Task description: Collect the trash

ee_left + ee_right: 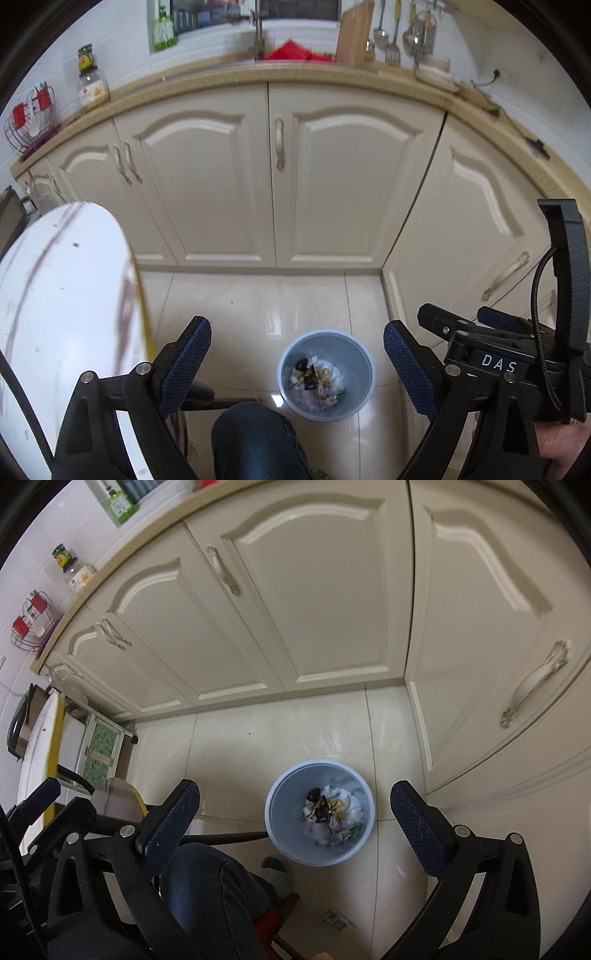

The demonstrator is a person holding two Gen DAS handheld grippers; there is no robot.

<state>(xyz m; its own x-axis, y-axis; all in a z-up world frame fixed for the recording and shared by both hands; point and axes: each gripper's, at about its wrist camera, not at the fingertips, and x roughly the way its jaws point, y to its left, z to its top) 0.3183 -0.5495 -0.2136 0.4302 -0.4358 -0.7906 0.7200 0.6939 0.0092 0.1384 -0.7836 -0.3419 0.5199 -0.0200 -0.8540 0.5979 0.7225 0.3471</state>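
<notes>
A light blue waste bin [354, 354] stands on the tiled floor below both grippers, holding crumpled white paper, dark wrappers and other scraps [318, 380]. It also shows in the right wrist view [280, 805] with the same trash [332, 816] inside. My left gripper [297, 363] is open and empty, high above the bin. My right gripper [295, 827] is open and empty, also above the bin. The right gripper's body [495, 354] shows at the right of the left wrist view. A small printed wrapper [336, 919] lies on the floor near the bin.
A white round table [62, 314] with a yellow rim is at the left. Cream kitchen cabinets [207, 184] run along the back and right. The person's knee [255, 439] in dark jeans is below the grippers, next to the bin. A small green-fronted cabinet [103, 749] stands at the left.
</notes>
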